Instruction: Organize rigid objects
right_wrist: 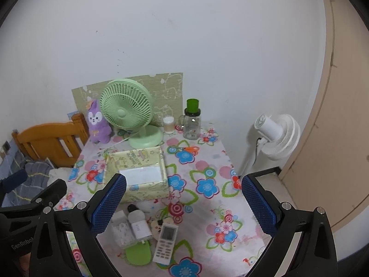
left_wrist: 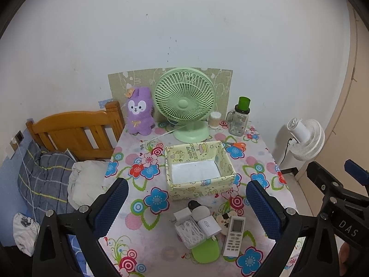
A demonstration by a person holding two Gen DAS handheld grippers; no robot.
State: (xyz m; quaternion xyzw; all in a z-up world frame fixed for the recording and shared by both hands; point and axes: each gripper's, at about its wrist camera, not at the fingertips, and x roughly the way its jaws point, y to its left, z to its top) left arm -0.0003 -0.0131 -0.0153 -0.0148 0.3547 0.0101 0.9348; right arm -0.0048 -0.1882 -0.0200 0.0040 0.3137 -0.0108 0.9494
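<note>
Your left gripper [left_wrist: 186, 207]: jaws spread, holding nothing.
Your right gripper [right_wrist: 183, 204]: jaws spread too.
Remote [left_wrist: 234, 236]: flat on counter [left_wrist: 260, 159], near box [left_wrist: 198, 168].

In the right wrist view, the left finger of the right hand-held gripper [right_wrist: 183, 204] covers the near left corner of the yellow box [right_wrist: 147, 188] and part of the clear case [right_wrist: 123, 232] near the desk's [right_wrist: 230, 198] front edge. A green oval item [right_wrist: 138, 255] lies half under that case and the white charger [right_wrist: 140, 229]; what it is cannot be told. The charger's print is too small to read there. The remote's [left_wrist: 234, 236] button labels are illegible. The desk's front edge is cut off by the picture's bottom edge in both views.
</note>
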